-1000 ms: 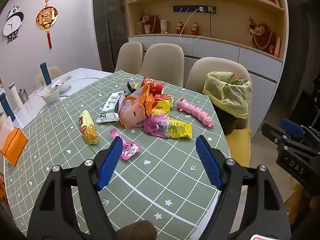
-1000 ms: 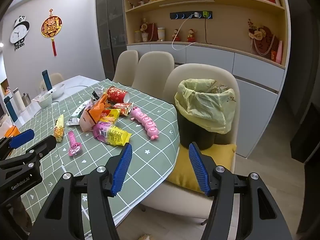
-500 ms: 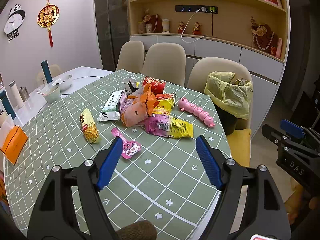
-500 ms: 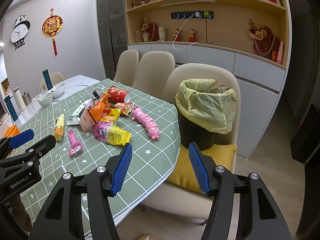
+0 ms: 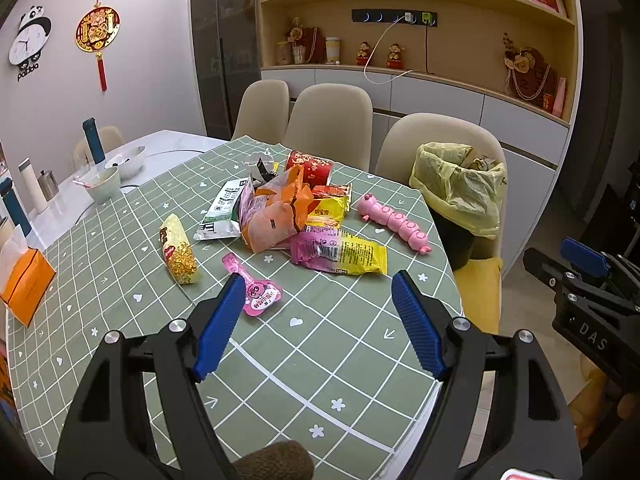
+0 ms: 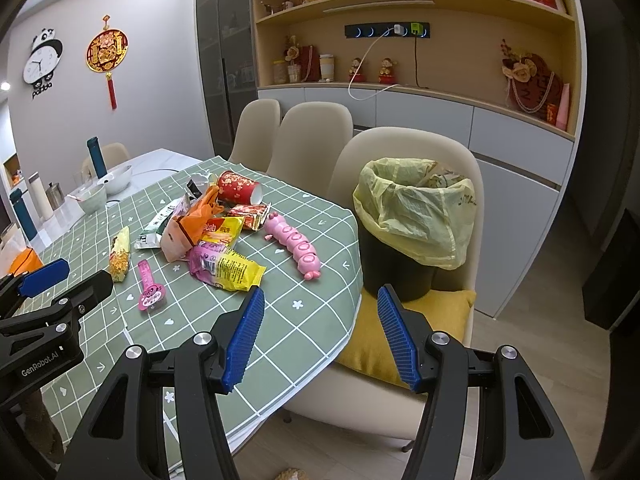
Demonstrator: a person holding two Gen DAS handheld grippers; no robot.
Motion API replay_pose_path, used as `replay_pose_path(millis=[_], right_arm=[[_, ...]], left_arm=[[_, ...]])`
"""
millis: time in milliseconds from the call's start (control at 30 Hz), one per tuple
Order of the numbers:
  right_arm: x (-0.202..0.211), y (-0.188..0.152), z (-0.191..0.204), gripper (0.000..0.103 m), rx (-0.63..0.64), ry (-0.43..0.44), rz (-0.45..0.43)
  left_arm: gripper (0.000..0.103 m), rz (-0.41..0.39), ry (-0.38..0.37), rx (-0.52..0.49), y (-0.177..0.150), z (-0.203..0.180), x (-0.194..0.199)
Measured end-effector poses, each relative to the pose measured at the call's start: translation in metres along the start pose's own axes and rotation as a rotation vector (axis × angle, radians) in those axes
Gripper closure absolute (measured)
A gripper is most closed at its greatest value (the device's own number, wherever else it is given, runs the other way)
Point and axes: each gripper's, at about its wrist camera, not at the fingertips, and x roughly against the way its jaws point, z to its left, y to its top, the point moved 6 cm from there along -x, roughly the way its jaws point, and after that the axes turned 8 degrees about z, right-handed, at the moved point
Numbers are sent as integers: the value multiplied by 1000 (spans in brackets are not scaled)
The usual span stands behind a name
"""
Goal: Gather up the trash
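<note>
Left gripper [image 5: 318,286]: jaws wide apart, nothing between them, held above the near part of the table, pointed at the litter.
Right gripper [image 6: 320,300]: jaws apart, holding nothing, off the table's edge, aimed between cloth [image 6: 280,320] and cushion [image 6: 400,324].
Table [image 5: 280,360]: round, under a green checked cloth.
Pink sachet [image 5: 256,290]: nearest piece of litter, flat on the cloth, just beside the left gripper's left finger.
Corn pack [image 5: 178,250]: yellow, lying alone to the left of the heap.
Pink-and-yellow wrapper [image 5: 338,252]: flat on the near edge of the heap.
Heap [image 5: 280,212]: orange bag on top, white-and-green pack to its left, yellow and red wrappers to its right (all overlapping).
Red cup [image 6: 238,192]: on its side at the far end of the heap, mouth toward the bin.
Pink caterpillar [image 6: 294,246]: plastic toy, lying apart from the heap on the bin's side.
Bin [image 6: 408,240]: black, lined with a yellow bag, standing on a chair's yellow cushion just beside the table; some scraps already inside.
Tissue box [image 5: 24,284]: orange, at the left edge.
Bowls [image 5: 112,172]: two, on the bare white end, with bottles near.
Chairs [image 5: 328,120]: beige, along the far side.
Shelves [image 5: 400,40]: far wall, with figurines and a power strip.
Panda clock [image 6: 42,62]: left wall, beside a red ornament.
</note>
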Motion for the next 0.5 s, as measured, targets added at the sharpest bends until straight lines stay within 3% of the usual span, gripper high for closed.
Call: replay_pose_path(millis=[500], right_arm=[[-1,1,-1,47,4,1,0]], left_arm=[[31,7,-3,2,-1,-1,-3]])
